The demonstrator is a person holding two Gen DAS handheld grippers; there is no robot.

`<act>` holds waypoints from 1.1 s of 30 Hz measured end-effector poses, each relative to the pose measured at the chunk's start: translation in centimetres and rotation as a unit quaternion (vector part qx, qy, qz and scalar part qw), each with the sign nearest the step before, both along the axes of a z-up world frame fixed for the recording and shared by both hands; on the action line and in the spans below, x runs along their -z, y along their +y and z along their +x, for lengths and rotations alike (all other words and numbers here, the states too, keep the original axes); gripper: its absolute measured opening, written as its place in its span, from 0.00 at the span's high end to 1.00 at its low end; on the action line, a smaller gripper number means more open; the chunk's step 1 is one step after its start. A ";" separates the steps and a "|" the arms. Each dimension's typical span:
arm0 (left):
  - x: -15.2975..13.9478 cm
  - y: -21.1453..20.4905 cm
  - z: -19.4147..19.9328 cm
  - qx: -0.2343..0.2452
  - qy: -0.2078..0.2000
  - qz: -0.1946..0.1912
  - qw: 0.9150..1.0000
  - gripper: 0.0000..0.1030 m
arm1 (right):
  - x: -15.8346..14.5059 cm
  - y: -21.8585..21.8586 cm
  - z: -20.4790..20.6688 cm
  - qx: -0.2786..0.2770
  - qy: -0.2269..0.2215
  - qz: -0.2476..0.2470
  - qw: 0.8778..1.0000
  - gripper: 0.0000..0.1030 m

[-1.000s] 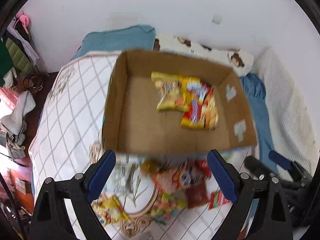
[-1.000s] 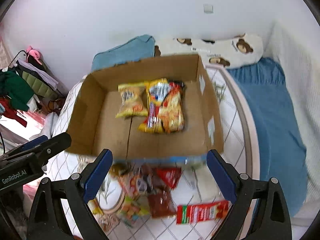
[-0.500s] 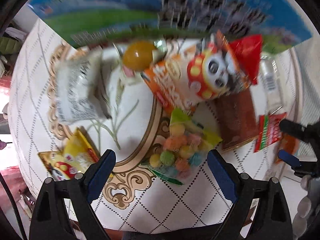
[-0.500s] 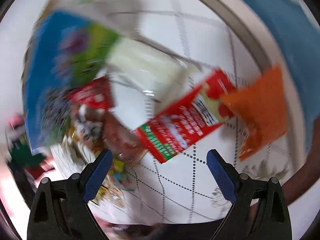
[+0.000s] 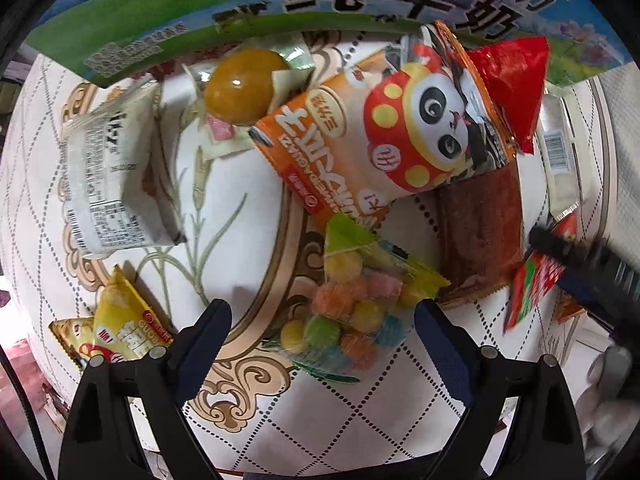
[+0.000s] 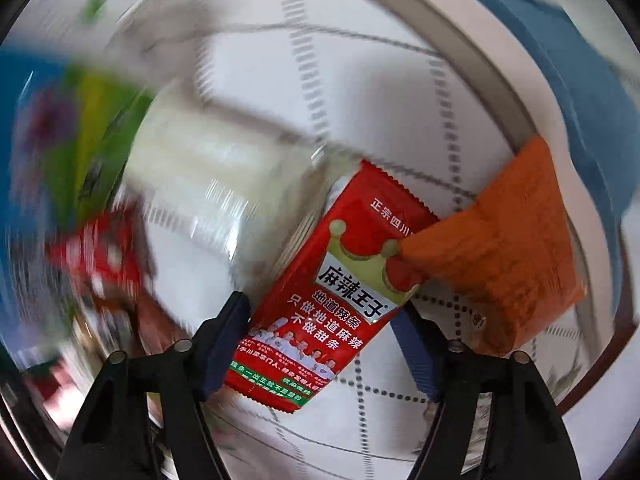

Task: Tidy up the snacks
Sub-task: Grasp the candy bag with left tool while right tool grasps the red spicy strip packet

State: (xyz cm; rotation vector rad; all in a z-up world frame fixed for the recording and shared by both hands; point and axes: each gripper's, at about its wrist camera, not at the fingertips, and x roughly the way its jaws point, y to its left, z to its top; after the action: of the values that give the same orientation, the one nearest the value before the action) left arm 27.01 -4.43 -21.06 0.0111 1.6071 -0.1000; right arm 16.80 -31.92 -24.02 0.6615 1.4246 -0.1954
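Observation:
My left gripper is open, low over the white patterned bedspread, its fingers either side of a clear bag of coloured candy balls. Beyond lie an orange panda snack bag, a red packet, a brown meat packet, a yellow jelly cup, a white bread packet and a yellow chip bag. My right gripper is open, its fingers either side of a red spicy-strip packet that lies on the bedspread; it also shows in the left wrist view. An orange packet overlaps the red packet's upper right.
The printed blue and green wall of the cardboard box stands just behind the snacks. A clear white packet lies left of the red one. A blue blanket lies off the bedspread's right edge. The right gripper's arm shows at the right.
Both grippers have dropped from above the box down to the snacks in front of it. The right gripper has closed in on the red spicy-strip packet, the left on the candy bag.

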 end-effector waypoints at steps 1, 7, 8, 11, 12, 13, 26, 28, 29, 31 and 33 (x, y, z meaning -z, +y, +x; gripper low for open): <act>0.2 -0.1 -0.1 0.006 0.003 -0.004 1.000 0.09 | -0.1 0.9 -0.1 -0.036 -0.002 -0.009 0.999 0.29; 2.2 -3.2 -0.5 0.076 0.009 0.025 0.997 0.33 | -0.4 6.7 -1.9 -0.268 -0.010 -0.105 0.958 0.30; 2.2 -3.5 -0.5 0.080 0.004 0.033 0.996 0.40 | -0.4 7.1 -2.1 -0.277 -0.010 -0.113 0.954 0.27; 1.8 -3.1 -0.4 0.049 0.001 0.020 0.999 0.52 | -0.7 8.0 -2.8 -0.266 -0.009 -0.116 0.957 0.26; 1.7 -2.4 -0.5 0.022 0.007 0.010 1.000 0.52 | -1.0 7.7 -3.1 -0.250 -0.012 -0.110 0.962 0.25; 1.7 -1.7 -0.8 0.005 0.013 0.004 1.000 0.52 | -1.3 6.8 -3.3 -0.224 -0.018 -0.102 0.969 0.24; 3.7 1.8 -2.9 -0.081 0.059 -0.061 0.993 0.52 | -0.7 10.7 -4.2 -0.285 -0.050 -0.141 0.947 0.43; 3.9 2.8 -2.3 -0.068 0.065 -0.062 0.994 0.49 | -0.5 12.5 -5.0 -0.339 -0.046 -0.154 0.927 0.41; 4.0 3.0 -1.9 -0.061 0.067 -0.061 0.994 0.49 | -0.5 12.6 -5.1 -0.347 -0.046 -0.155 0.924 0.39; 3.9 3.2 -1.6 -0.053 0.072 -0.058 0.994 0.49 | -0.6 12.1 -4.9 -0.340 -0.042 -0.139 0.929 0.34; 3.4 2.6 -1.6 -0.041 0.075 -0.061 0.994 0.49 | -0.7 10.2 -5.3 -0.306 -0.045 -0.108 0.945 0.31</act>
State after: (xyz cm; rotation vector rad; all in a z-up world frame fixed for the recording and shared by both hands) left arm 25.39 -1.79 -24.43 -0.1596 1.7472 -0.1378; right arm 11.52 -21.68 -23.32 0.0275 1.4289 0.1669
